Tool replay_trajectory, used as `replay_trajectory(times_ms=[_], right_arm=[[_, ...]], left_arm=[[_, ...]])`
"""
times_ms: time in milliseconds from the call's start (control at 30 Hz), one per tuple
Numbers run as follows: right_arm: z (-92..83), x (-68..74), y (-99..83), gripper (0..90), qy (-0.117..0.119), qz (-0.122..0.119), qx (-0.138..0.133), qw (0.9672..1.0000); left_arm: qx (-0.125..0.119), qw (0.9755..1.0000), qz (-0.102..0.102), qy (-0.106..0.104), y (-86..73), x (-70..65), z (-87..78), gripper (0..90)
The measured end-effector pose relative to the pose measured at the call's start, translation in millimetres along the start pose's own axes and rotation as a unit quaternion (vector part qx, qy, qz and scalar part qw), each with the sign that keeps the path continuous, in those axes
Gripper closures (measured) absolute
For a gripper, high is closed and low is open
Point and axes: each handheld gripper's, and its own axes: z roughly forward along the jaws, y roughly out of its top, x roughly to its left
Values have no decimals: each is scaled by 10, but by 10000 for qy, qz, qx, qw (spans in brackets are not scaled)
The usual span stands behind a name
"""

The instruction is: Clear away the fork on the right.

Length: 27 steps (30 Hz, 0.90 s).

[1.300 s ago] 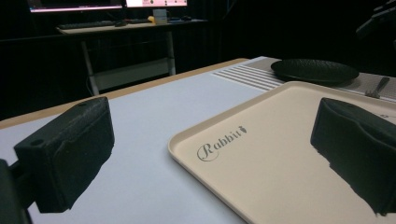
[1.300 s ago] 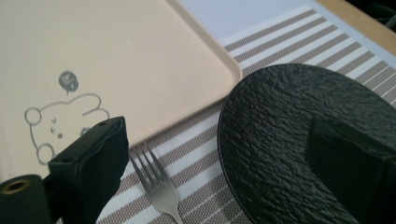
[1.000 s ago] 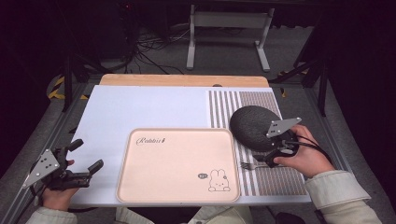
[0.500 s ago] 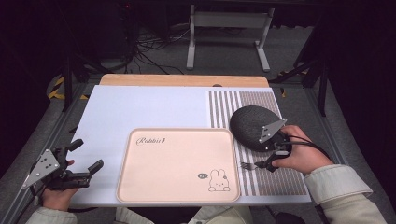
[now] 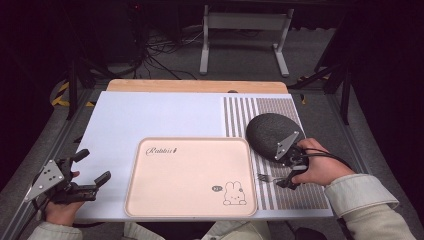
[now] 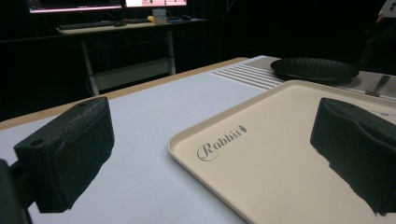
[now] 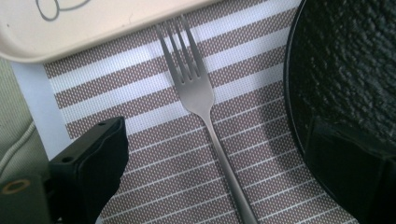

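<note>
Striped placemat (image 5: 280, 107) right of the tray (image 5: 190, 175), bearing fork (image 7: 205, 107) and dark plate (image 5: 270, 131). Right gripper (image 5: 291, 172) lower than before, now straddling the fork handle, jaws spread, nothing grasped. Left gripper (image 5: 82, 172) unmoved left of the tray, released.

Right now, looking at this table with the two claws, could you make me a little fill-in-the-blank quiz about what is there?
1. The silver metal fork lies on the ____ placemat.
2. The fork's tines point toward the beige rectangular ____.
3. The dark textured round plate sits on the same placemat, ____ the fork.
4. The right claw hovers over the fork with its jaws ____.

Missing words: striped; tray; beside; open
</note>
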Motion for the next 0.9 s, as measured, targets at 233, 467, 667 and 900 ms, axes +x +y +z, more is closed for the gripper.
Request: replay_trajectory(times_ms=[233, 467, 667, 900], right_arm=[[67, 1, -14, 66, 102, -60, 221, 9997], [122, -5, -11, 73, 147, -147, 383, 9990], [159, -4, -5, 113, 210, -242, 453, 9985], [181, -46, 10, 354, 265, -710, 703, 9946]], left_arm=[[4, 10000, 4, 3, 0, 0, 1, 4], [3, 10000, 5, 4, 0, 0, 0, 4], [5, 10000, 2, -2, -1, 0, 1, 4], [0, 10000, -10, 6, -2, -2, 4, 4]])
